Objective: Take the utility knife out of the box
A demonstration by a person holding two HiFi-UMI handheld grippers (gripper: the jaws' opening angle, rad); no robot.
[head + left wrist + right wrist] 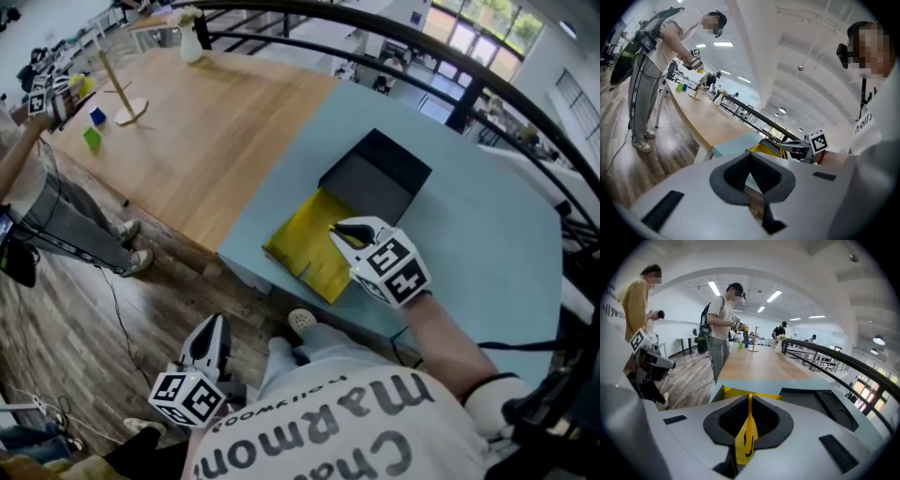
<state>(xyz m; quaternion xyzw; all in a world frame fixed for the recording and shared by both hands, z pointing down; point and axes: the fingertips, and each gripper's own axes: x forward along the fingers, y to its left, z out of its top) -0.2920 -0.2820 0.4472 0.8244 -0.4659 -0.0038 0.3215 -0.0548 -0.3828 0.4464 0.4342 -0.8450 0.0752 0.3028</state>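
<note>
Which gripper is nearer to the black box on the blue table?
Right. The right gripper, shut on the yellow utility knife, hangs beside the black box; the left gripper is off the table, over the floor.

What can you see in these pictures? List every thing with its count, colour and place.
box: one, black, open, on the blue table
tray or lid: one, yellow, beside the box, nearer the person
utility knife: one, yellow, in the right claw
blue table: one, light blue, under the box
wooden table: one, brown, adjoining the blue table
stand: one, wooden, on the wooden table
green cube: one, near the stand
blue cube: one, near the stand
vase: one, white, wooden table's far end
other person: one, beside the wooden table
right claw: shut on the utility knife
left claw: shut, empty, low beside the leg
</note>
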